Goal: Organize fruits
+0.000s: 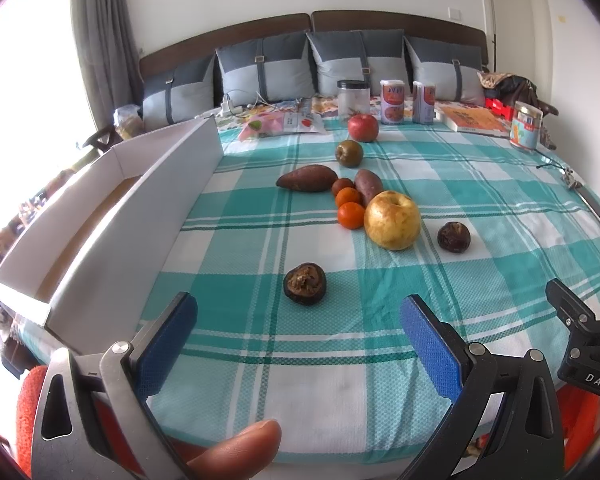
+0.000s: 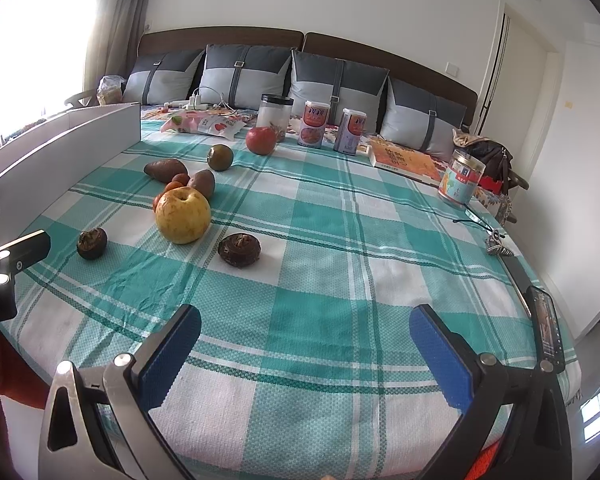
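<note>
Fruits lie on a teal plaid bed cover: a yellow apple (image 1: 393, 220) (image 2: 183, 215), a red apple (image 1: 363, 127) (image 2: 261, 140), a green-brown round fruit (image 1: 349, 153) (image 2: 220, 157), small oranges (image 1: 350, 209), two sweet potatoes (image 1: 307, 178) (image 1: 368, 186), and two dark wrinkled fruits (image 1: 305, 282) (image 1: 453, 237). A white cardboard box (image 1: 112, 216) (image 2: 60, 148) stands open at the left. My left gripper (image 1: 298, 336) is open and empty just short of the nearer dark fruit. My right gripper (image 2: 305, 346) is open and empty over bare cover.
Jars and cans (image 1: 392, 102) (image 2: 314, 124), a snack bag (image 1: 280, 123), a book (image 2: 406, 162) and a labelled jar (image 2: 462, 178) stand near the pillows (image 1: 266, 70). A phone (image 2: 548, 330) lies at the right bed edge. The right gripper's body (image 1: 588, 344) shows at the right in the left wrist view.
</note>
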Available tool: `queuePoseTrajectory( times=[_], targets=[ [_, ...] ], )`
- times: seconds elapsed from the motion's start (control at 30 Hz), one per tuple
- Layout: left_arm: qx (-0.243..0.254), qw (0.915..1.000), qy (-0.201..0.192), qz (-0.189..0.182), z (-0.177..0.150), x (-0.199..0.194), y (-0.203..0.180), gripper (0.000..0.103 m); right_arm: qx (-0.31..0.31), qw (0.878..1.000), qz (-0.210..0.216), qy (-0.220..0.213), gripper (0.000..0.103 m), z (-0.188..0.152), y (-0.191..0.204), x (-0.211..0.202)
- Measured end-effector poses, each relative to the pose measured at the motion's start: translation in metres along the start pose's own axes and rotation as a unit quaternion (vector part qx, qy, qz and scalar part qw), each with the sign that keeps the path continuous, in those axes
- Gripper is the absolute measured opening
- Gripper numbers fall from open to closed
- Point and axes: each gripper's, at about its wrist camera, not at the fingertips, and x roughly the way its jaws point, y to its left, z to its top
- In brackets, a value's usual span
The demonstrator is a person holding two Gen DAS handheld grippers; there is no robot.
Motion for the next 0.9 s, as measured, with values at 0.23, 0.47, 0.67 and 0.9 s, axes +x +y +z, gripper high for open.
queuePoseTrajectory(
  times=[0.23,0.47,0.67,0.9],
  targets=[
    [0.001,1.0,0.002,0.0,-0.0016,0.0002,-0.0005,0.102,0.001,1.0,-0.001,0.001,0.103,-0.0022,-0.0011,0.0021],
    [0.0,1.0,0.002,0.0,-0.0018,0.001,0.0006,0.102,0.002,1.0,0.0,0.003,0.103,-0.0039,-0.002,0.0038],
    [0.0,1.0,0.005,0.001,-0.0049,0.0046,0.0008,0.102,0.003,1.0,-0.001,0.004,0.103,-0.0061,-0.0022,0.0051],
    [0.0,1.0,0.009,0.001,-0.0052,0.0057,0.0014,0.102,0.003,1.0,-0.001,0.004,0.103,-0.0055,-0.0023,0.0054]
  ],
)
